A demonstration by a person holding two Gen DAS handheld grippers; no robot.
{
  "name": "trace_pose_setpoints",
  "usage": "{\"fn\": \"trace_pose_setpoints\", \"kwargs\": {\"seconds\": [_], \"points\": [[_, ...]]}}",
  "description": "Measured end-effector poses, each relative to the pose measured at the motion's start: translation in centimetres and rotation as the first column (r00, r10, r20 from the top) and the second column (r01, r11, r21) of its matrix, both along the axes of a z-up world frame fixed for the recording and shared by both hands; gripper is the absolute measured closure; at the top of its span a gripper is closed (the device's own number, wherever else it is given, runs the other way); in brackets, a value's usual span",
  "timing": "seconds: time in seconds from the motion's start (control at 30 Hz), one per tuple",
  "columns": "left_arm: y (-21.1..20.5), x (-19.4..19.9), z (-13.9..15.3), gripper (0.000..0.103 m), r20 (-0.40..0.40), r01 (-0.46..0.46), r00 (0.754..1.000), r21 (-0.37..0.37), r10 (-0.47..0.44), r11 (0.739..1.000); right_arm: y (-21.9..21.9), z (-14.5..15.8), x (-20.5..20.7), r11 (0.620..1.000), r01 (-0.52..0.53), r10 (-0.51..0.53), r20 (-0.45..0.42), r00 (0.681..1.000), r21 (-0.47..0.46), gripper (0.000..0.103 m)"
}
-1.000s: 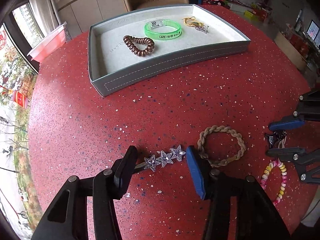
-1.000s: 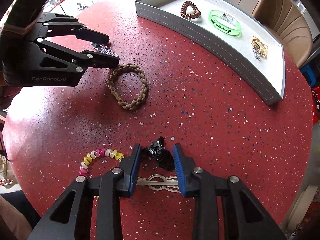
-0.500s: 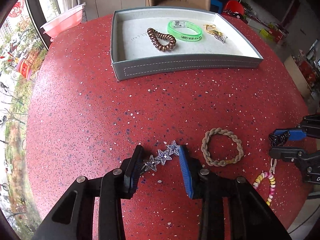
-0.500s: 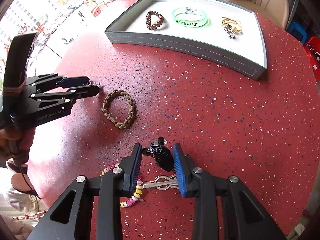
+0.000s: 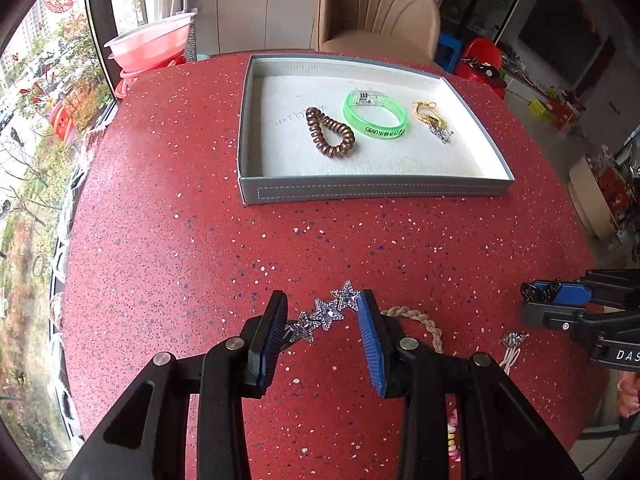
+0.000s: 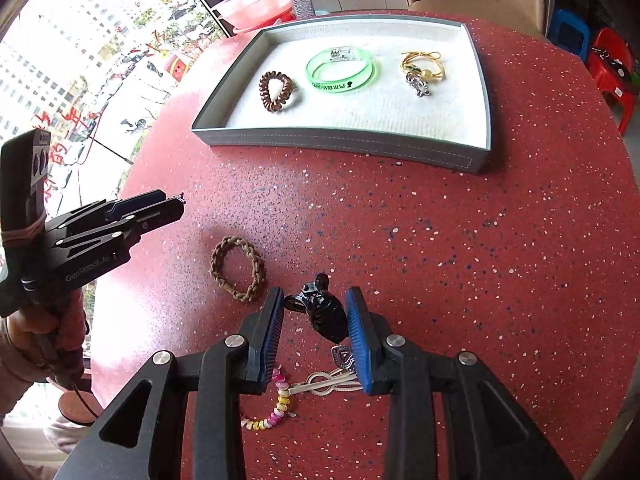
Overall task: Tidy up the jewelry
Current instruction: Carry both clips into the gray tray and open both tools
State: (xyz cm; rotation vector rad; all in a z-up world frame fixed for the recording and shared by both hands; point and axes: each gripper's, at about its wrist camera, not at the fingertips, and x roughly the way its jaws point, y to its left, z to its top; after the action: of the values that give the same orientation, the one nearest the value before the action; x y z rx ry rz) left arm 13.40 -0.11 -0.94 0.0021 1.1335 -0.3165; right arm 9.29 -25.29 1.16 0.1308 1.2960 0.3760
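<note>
Left claw: your left gripper has just been closing and is clamped end to end on the star hair clip, which sits slantwise between the pads, clear of the table as far as the view shows.
Star clip, handling: judged light, stiff and thin, with faceted stones that could slip or chip. You hold it only by its tips, so it may pivot; a grip across the middle star would be surer.
Braided bracelet: lies flat on the table just right of your left claw and up-left of your right claw. Judged soft and limp; pinch one side of the loop.
Right claw: your right gripper is clamped on the black claw clip, body between the pads, one end poking out ahead.
Black clip, handling: judged light, hard, glossy plastic, sprung. Squeeze the body, not the levers.
Beneath right claw: a bead bracelet and a silver hair pin lie on the table, near the left pad's heel.
Tray: well ahead of both claws, grey walls, pale lining. It holds a coil hair tie, a green wristband and a gold cord charm, apart from each other.
Surface: red speckled table, hard and smooth; small pieces may skid.
Room: window far left, tan chair beyond the tray.
</note>
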Motion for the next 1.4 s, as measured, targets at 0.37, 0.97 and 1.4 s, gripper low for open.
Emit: {"fn": "trace_pose_setpoints", "kwargs": {"seconds": [0.37, 0.97, 1.4], "points": [[-2.5, 4.7, 3.0, 0.048, 0.07, 0.007, 0.998, -0.048, -0.004, 0.999, -1.3, 1.5, 5.1, 0.998, 0.067, -0.067, 0.046, 0.997, 0.01, 0.068], [-6.6, 12.0, -0.6, 0.048, -0.014, 0.061, 0.998, 0.005, -0.061, 0.998, -3.0, -1.5, 14.9, 0.985, 0.167, -0.167, -0.006, 0.986, 0.051, 0.068], [-8.8, 14.3, -2.8, 0.048, -0.023, 0.055, 0.998, 0.106, -0.053, 0.993, -3.8, -4.7, 17.7, 0.985, 0.174, -0.174, -0.034, 0.984, -0.008, 0.068]]}}
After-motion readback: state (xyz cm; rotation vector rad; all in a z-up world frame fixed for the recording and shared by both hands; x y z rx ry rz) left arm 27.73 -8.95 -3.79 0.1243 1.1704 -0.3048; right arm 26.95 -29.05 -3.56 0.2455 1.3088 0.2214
